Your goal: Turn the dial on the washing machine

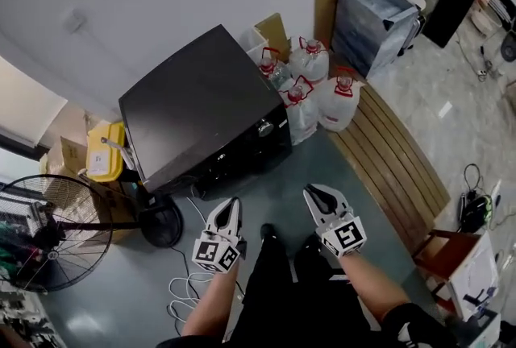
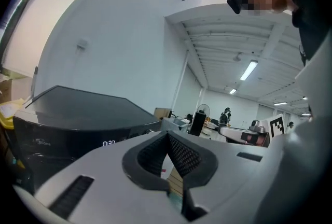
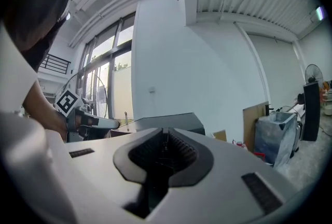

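- Head view: the black washing machine [image 1: 201, 101] stands in the upper middle of the frame against the white wall. Its dial [image 1: 264, 127] shows as a small pale knob on the front panel, at the machine's right-hand corner.
- Head view: the left gripper [image 1: 233, 208] and the right gripper [image 1: 321, 195] sit side by side in the lower middle, both pointing up the frame toward the machine's front and well apart from it. Neither touches the dial.
- Head view: water jugs [image 1: 310, 60] cluster just to the right of the machine, a slatted wooden bench [image 1: 395, 157] runs down the right side, and a standing fan [image 1: 40, 234] fills the lower left.
- Left gripper view: the jaws are closed tip to tip in the lower middle, with nothing between them. The washing machine [image 2: 78, 111] lies at the left, with a lit display [image 2: 109, 142] on its front; the dial cannot be made out here.
- Right gripper view: the jaws are pressed together and empty. The washing machine [image 3: 168, 122] shows just above them at mid-frame, and the left gripper [image 3: 78, 116] is at the left edge.
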`<state>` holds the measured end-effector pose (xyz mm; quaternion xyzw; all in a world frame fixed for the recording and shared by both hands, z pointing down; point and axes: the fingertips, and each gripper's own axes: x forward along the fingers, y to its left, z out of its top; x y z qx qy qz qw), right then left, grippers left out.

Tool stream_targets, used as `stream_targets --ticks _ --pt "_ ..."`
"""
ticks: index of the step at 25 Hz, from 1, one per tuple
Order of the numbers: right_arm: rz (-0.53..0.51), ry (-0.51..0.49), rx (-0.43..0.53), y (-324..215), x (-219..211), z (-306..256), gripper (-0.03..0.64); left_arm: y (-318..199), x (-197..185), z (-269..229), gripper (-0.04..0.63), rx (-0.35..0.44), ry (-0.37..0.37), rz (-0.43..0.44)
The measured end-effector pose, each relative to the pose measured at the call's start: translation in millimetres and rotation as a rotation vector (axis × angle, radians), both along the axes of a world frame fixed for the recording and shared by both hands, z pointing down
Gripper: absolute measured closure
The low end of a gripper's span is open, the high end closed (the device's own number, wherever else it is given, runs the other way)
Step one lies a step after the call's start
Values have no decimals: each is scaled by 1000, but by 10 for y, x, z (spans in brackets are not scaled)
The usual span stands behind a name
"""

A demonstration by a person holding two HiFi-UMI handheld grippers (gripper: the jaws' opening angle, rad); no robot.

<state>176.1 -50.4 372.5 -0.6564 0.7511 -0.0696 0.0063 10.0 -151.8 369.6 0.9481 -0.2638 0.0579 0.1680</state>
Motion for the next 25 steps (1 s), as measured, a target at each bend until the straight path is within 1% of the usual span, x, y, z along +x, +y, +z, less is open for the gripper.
stream_targets --ticks 2,4,9,13,15,18,20,22,25 --pt "4 -10 -54 -146 -79 135 568 -165 -10 148 580 -5 -3 4" --pt "8 -9 -102 -271 -135 277 523 -305 -1 272 580 -1 -4 10" --pt "12 66 -148 -623 -179 575 494 -561 89 592 580 19 -25 48" --pt "9 161 -152 -946 -179 823 477 -740 166 842 580 13 -10 61" --pt "3 216 -133 -1087 -159 896 462 -781 216 944 580 4 4 70" --pt "-20 335 -58 -1305 -104 871 434 -816 300 1125 580 14 -4 98" --pt "-36 390 -18 -1446 -55 883 417 -847 339 1239 580 24 -13 98" --pt "-58 429 -31 -1606 0 1022 390 -926 381 1340 580 34 -14 84" --pt "-126 544 -60 -1848 37 1266 367 -1072 452 1471 580 55 -3 49"
